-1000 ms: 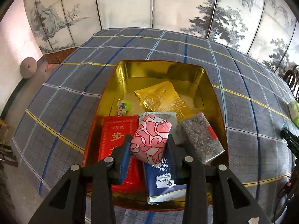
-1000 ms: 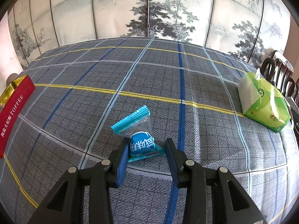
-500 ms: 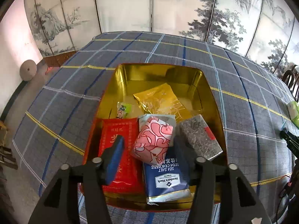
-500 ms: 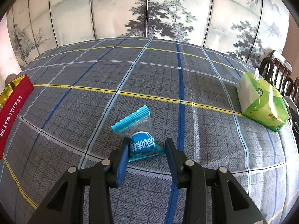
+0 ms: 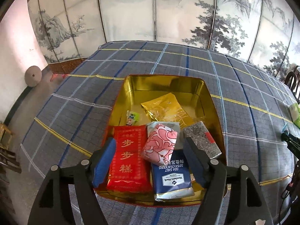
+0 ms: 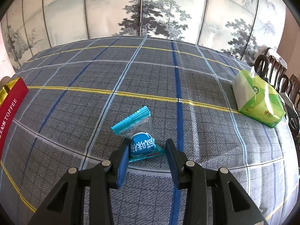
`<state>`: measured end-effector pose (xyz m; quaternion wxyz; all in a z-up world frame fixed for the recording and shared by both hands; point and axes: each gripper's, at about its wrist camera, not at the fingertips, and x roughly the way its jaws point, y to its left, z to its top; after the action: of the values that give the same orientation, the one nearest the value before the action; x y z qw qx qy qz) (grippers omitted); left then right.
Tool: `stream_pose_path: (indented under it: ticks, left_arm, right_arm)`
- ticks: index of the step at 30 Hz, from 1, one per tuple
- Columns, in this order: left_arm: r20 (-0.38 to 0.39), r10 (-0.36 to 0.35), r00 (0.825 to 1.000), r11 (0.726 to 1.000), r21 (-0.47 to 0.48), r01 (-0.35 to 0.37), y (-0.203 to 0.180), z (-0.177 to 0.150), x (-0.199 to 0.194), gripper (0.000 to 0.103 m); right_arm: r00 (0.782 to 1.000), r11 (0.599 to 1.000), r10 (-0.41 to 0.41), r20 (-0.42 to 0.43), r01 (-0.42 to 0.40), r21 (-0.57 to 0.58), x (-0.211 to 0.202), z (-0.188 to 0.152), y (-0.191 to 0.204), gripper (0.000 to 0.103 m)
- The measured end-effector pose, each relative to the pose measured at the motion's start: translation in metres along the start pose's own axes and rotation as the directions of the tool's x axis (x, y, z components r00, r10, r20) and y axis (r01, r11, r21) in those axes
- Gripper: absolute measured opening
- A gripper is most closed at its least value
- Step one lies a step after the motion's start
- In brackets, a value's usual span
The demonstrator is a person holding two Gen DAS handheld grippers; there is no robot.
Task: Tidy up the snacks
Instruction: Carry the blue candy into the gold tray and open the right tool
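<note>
An open gold tin (image 5: pixel 165 77) holds a red pack (image 5: pixel 129 159), a blue cracker pack (image 5: pixel 172 178), a gold bag (image 5: pixel 166 108), a grey pack (image 5: pixel 200 138) and a small green candy (image 5: pixel 132 117). A pink-and-white packet (image 5: pixel 161 146) lies loose on top of them. My left gripper (image 5: pixel 149 141) hovers over it with its jaws opening, and neither pad touches the packet. On the checked cloth, my right gripper (image 6: pixel 148 144) is shut on a blue candy packet (image 6: pixel 142 144), which rests on the table.
The tin's red side (image 6: pixel 11 108) shows at the far left of the right wrist view. A green tissue pack (image 6: pixel 258 101) lies at the right, with dark chairs (image 6: pixel 277 71) behind it. A painted folding screen stands behind the table.
My left gripper let go of the pink-and-white packet, its jaws spread wide, and it drew back a little. The packet now rests in the tin. The right gripper and blue candy stayed put.
</note>
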<state>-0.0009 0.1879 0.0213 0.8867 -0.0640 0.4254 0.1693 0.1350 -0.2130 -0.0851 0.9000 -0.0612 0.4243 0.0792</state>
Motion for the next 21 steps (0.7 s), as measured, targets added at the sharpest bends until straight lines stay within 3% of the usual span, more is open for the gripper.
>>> stream_pose_path:
  ticks: [9,21]
  left_arm:
    - [0.020,0.009,1.000,1.000,-0.018,-0.008,0.009,-0.001,-0.011,0.075]
    - [0.017,0.010,1.000,0.999,-0.032,-0.010,0.015,-0.003,-0.014,0.076]
  right_arm:
    - [0.999,0.999,-0.044,-0.024,0.045,0.014,0.000,0.004,0.008,0.038]
    - [0.999,0.999,-0.034,-0.006,0.034,-0.004,-0.019,0.013,0.035,0.038]
